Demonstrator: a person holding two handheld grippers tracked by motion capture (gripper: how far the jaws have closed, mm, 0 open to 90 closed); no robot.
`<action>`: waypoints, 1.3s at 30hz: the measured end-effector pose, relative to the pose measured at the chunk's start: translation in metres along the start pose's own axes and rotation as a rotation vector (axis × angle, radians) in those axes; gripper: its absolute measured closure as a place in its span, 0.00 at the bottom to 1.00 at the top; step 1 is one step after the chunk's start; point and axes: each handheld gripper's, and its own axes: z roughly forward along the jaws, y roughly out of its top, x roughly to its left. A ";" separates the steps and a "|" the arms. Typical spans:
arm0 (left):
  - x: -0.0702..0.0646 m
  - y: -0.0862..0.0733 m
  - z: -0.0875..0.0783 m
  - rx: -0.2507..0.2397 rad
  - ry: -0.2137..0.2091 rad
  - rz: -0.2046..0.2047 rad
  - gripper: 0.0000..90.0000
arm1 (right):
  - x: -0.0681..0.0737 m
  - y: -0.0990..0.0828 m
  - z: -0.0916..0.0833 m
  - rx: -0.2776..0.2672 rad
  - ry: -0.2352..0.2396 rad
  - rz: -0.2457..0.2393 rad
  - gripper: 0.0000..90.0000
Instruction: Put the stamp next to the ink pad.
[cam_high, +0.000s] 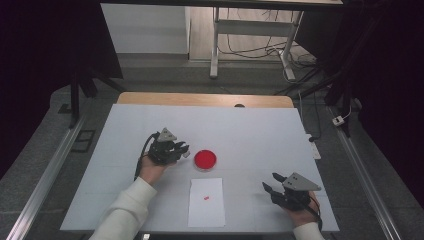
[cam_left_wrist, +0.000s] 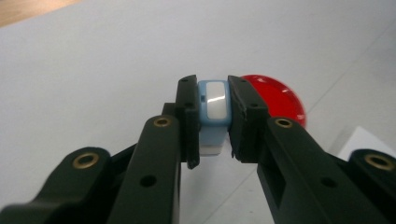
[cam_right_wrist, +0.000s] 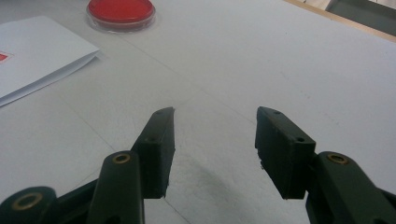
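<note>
The left claw is clamped on a small light-blue block with a glossy white face, its two black jaws pressing the block's sides. In the high view this claw sits just left of a round red shallow dish with a clear rim, near it but apart; in the left gripper view the dish shows just behind the held block. The right claw stands apart, with nothing between its jaws, low over the table; in the high view it lies at the near right, well apart from the dish.

Between the two hands lies a white sheet of paper, upright in the high view, bearing a small red mark too small to read; no other writing or label can be made out. In the right gripper view the sheet looks folded, its edge lifted slightly.

The table is covered with a pale grey-white mat, a strip of its light wooden top bare at the far edge. Beyond is a grey floor, the white metal legs of another table with loose cables beneath, and dark curtains at both sides. Metal rails run along the floor on each side.
</note>
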 end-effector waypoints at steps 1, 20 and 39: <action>0.001 0.000 0.002 0.006 0.005 -0.003 0.83 | 0.000 0.000 0.000 0.002 0.000 0.003 0.52; 0.004 0.001 0.032 0.059 0.021 0.016 0.83 | 0.000 -0.002 0.000 0.014 -0.011 0.000 0.52; 0.004 0.003 0.022 -0.005 0.016 -0.017 0.47 | -0.001 -0.002 -0.001 0.011 -0.011 0.003 0.52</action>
